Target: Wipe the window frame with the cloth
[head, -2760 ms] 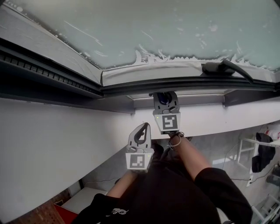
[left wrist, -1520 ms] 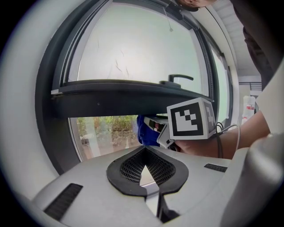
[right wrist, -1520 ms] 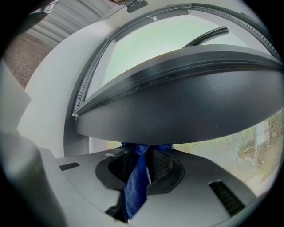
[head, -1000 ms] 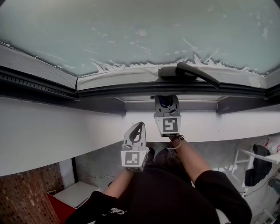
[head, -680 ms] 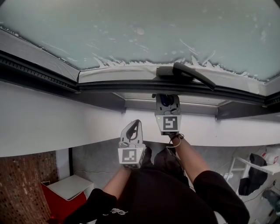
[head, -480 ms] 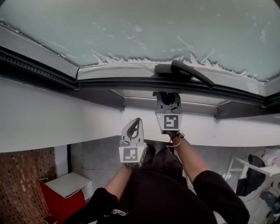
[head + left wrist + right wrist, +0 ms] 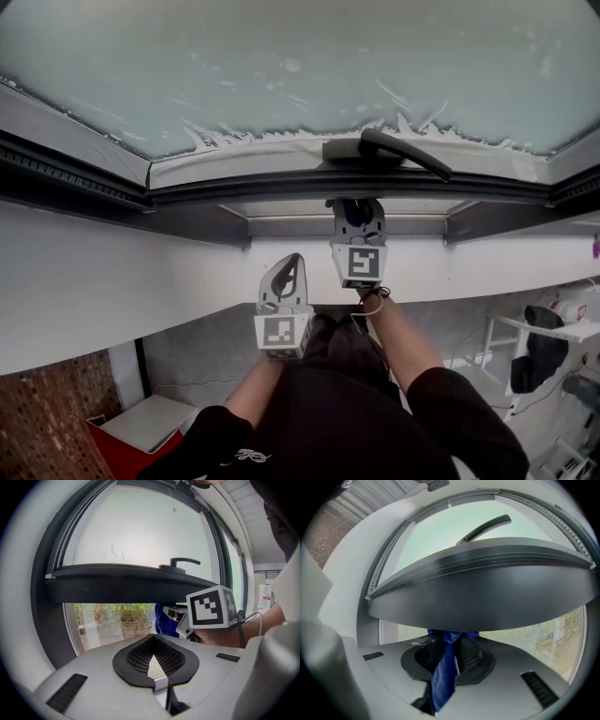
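Presently, 2 grippers, 1 cloth, 1 frame.

1. Right gripper (image 7: 449,645): jaws clamped on the blue cloth (image 7: 442,677). The cloth hangs down between the pads as a folded strip. Its bunched upper end pokes out past the jaw tips and touches the underside of the dark window frame (image 7: 487,592).

2. Cloth position: at the near edge of the frame's lower rail, directly on the near side of the base of the black handle (image 7: 398,150). The head view shows only a small blue patch at the jaw tips.

3. Left gripper (image 7: 154,660): jaws together, nothing between them. It is held left of and nearer than the right gripper, over the white ledge (image 7: 141,281) and apart from the frame. It takes no part in the wipe.

4. Surroundings: frosted, smeared glass (image 7: 281,66) lies beyond the rail. The rail runs left and right from the contact point.

5. Step in hand, by judgement: wiping the lower rail, cloth in contact, mid-length of the rail.

6. Next move, by judgement: slide the right gripper sideways along the rail, pressing the cloth upward against it with the clamp firm so the strip does not pull free. Which stretch is already clean cannot be told.
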{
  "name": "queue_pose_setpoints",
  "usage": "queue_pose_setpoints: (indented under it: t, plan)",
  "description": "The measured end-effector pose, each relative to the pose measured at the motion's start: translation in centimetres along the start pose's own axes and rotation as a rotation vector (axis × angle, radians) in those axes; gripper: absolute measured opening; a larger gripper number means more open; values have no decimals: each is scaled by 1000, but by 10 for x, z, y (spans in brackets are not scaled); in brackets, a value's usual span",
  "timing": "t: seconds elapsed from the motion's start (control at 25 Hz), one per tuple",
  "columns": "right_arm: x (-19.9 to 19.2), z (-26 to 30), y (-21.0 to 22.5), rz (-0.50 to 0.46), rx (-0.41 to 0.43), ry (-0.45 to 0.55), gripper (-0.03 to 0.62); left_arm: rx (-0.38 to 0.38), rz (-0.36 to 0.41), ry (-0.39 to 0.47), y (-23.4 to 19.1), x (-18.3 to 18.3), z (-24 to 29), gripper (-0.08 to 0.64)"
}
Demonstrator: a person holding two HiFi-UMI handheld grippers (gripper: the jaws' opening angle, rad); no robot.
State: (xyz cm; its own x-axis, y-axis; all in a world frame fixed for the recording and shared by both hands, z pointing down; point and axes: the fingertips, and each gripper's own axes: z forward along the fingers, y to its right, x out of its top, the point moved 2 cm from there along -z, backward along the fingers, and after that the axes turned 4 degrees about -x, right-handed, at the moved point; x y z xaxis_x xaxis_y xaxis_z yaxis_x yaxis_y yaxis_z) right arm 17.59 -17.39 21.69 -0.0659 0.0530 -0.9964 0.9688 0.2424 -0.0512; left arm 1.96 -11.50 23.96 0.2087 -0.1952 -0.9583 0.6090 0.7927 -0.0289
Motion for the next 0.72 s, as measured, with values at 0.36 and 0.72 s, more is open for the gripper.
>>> queue_pose_setpoints:
  t: [0.36, 0.72]
  plan:
    - [-1, -3, 5, 9, -95, -48, 52, -92, 1, -1, -18, -4, 4, 6]
    - [0, -4, 12, 29, -83, -33, 52, -94, 15, 7, -9, 1, 17, 6]
